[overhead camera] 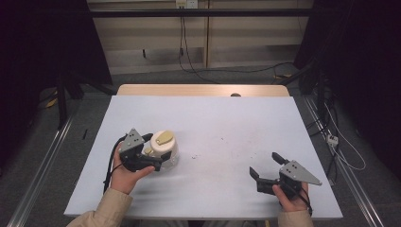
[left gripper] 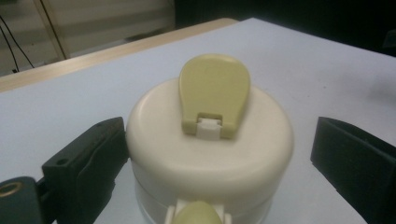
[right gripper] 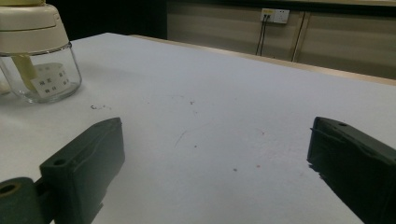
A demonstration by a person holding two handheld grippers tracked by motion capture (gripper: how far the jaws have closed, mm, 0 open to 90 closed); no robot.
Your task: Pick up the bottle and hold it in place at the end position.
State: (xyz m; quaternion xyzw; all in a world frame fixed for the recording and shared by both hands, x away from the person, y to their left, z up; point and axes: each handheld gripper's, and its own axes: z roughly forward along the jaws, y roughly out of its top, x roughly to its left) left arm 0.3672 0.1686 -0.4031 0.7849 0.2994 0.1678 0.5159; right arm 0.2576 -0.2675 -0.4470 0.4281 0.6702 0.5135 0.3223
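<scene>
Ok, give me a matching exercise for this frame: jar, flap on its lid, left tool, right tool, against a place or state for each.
1. jar
2. flap
3. left tool
4. right tool

a. open over bare table
b. olive, lying flat
c. open around the lid
d. clear glass under a cream lid

Pairs: 1-d, 2-b, 3-c, 4-a

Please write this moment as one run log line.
left gripper: open around jar | right gripper: open, apart | jar: upright, lid on
</scene>
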